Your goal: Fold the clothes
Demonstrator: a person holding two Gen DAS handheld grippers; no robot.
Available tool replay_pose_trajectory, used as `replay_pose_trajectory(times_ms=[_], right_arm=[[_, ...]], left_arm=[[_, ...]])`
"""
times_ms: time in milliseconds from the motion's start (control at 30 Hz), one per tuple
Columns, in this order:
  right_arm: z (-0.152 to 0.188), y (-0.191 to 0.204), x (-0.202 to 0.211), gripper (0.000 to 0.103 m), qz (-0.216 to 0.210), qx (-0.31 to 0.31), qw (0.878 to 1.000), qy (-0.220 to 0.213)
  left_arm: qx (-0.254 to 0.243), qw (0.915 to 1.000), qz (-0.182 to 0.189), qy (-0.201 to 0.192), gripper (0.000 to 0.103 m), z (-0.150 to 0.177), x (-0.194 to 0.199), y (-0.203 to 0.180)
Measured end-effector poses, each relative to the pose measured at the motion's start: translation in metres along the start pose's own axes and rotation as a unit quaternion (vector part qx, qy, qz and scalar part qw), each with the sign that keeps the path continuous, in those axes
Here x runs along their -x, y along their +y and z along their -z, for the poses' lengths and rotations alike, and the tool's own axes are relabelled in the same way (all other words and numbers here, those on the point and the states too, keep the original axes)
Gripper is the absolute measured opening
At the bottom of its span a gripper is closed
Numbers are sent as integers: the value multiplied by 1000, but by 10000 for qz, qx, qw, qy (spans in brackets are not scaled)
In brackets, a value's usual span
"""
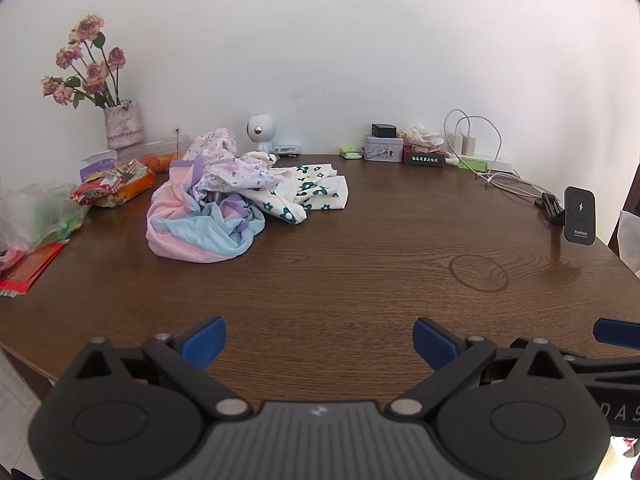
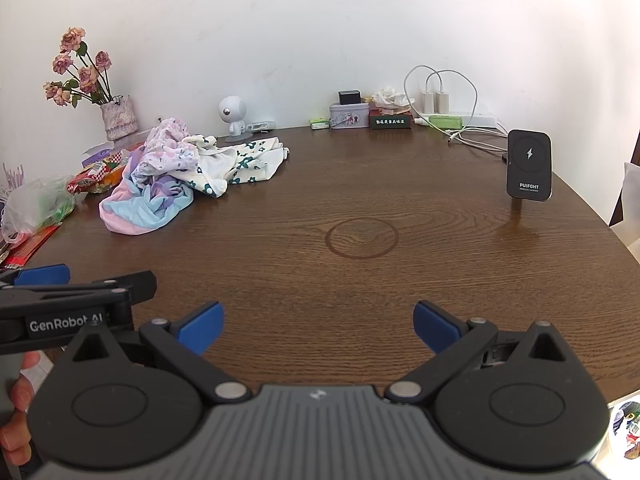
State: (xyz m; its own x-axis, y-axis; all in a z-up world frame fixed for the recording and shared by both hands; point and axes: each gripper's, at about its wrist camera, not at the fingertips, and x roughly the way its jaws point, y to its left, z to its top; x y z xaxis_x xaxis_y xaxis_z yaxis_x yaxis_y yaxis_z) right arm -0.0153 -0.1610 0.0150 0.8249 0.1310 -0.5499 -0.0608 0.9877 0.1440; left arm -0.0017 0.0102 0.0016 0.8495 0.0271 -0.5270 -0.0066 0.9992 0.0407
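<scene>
A crumpled pile of clothes (image 1: 224, 200) lies on the brown wooden table (image 1: 360, 264) at the far left: a pink, blue and purple garment (image 1: 192, 236), a lilac floral piece (image 1: 232, 160) and a cream garment with green flowers (image 1: 312, 188). The pile also shows in the right wrist view (image 2: 176, 176). My left gripper (image 1: 318, 344) is open and empty, near the table's front edge, well short of the pile. My right gripper (image 2: 318, 326) is open and empty, beside the left one, whose body (image 2: 68, 312) shows at the left of the right wrist view.
A vase of dried roses (image 1: 120, 120), snack packets (image 1: 116, 186) and a plastic bag (image 1: 36, 216) stand at the left. A white figurine (image 1: 260, 132), tin (image 1: 383, 148), boxes, chargers and cables (image 1: 480, 148) line the back wall. A black wireless charger (image 2: 530, 166) stands at the right.
</scene>
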Motion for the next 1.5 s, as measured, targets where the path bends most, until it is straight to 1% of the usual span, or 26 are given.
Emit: replay_pose_trajectory(times_ms=[1133, 1333, 1500], right_arm=[[-3, 0, -5, 103, -30, 8, 10000, 20], [-11, -1, -16, 103, -135, 14, 9999, 82], [-30, 0, -32, 103, -138, 112, 9998, 2]], left_arm=[[29, 10000, 8, -36, 102, -2, -6, 1], [-26, 10000, -20, -64, 102, -12, -17, 1], [28, 10000, -11, -62, 102, -30, -34, 3]])
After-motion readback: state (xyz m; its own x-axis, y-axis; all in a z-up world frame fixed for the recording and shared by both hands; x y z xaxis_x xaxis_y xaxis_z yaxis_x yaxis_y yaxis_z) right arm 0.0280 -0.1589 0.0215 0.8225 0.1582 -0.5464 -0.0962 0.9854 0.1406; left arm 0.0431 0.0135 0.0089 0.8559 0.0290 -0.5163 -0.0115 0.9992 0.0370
